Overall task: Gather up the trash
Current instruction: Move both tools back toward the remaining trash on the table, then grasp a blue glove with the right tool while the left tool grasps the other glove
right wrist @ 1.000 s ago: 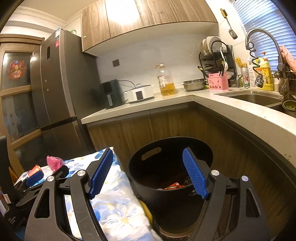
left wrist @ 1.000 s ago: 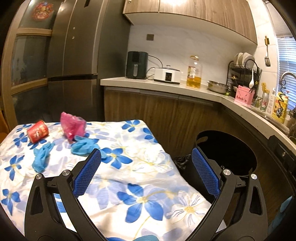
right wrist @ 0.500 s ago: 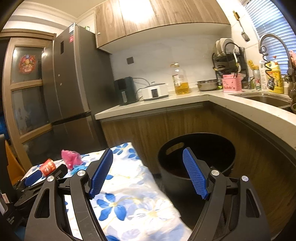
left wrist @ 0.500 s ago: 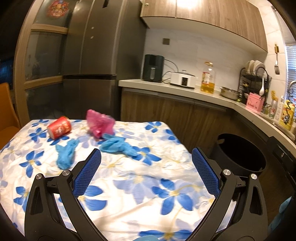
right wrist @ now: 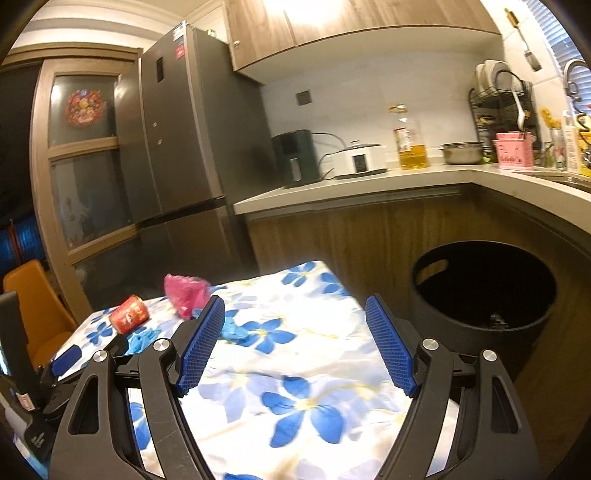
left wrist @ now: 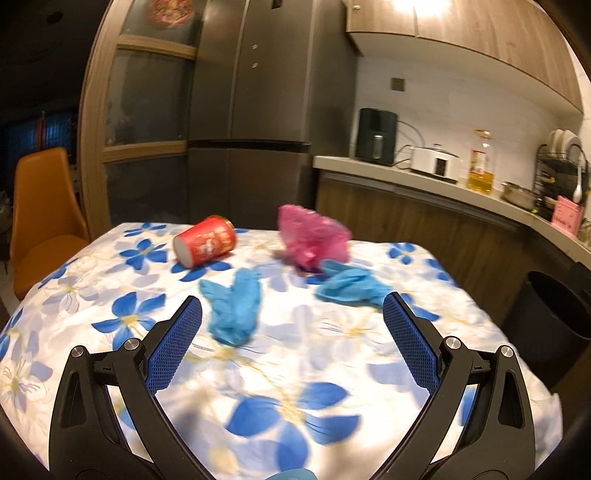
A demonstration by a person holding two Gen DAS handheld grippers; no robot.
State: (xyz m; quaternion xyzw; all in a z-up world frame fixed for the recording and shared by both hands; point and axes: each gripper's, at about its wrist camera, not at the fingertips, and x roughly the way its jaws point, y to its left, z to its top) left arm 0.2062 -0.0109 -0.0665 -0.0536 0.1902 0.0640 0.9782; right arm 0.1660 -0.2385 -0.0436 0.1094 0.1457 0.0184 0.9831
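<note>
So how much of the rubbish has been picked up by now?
Some scraps already lie at the bottom of the round black bin. Nothing is in hand: both the left tongs and right tongs are open and empty. Left on the floral tablecloth: a red can on its side, a crumpled pink plastic bag and two blue rubber gloves.

A tall dark refrigerator (right wrist: 177, 147) stands at about eleven o'clock in the right wrist view, with a wood-framed glass cabinet (right wrist: 79, 162) bearing a round red ornament at its nine o'clock side and an orange chair (left wrist: 40, 210) lower at nine o'clock. Along the counter (right wrist: 369, 184) at one to two o'clock sit a black air fryer (right wrist: 295, 157), a white cooker (right wrist: 358, 158), a bottle of yellow oil (right wrist: 408, 144), a steel bowl (right wrist: 461, 152) and a pink holder (right wrist: 513, 152), with a dish rack (right wrist: 498, 96) behind them. Wooden wall cupboards (right wrist: 332, 26) hang at twelve o'clock.
</note>
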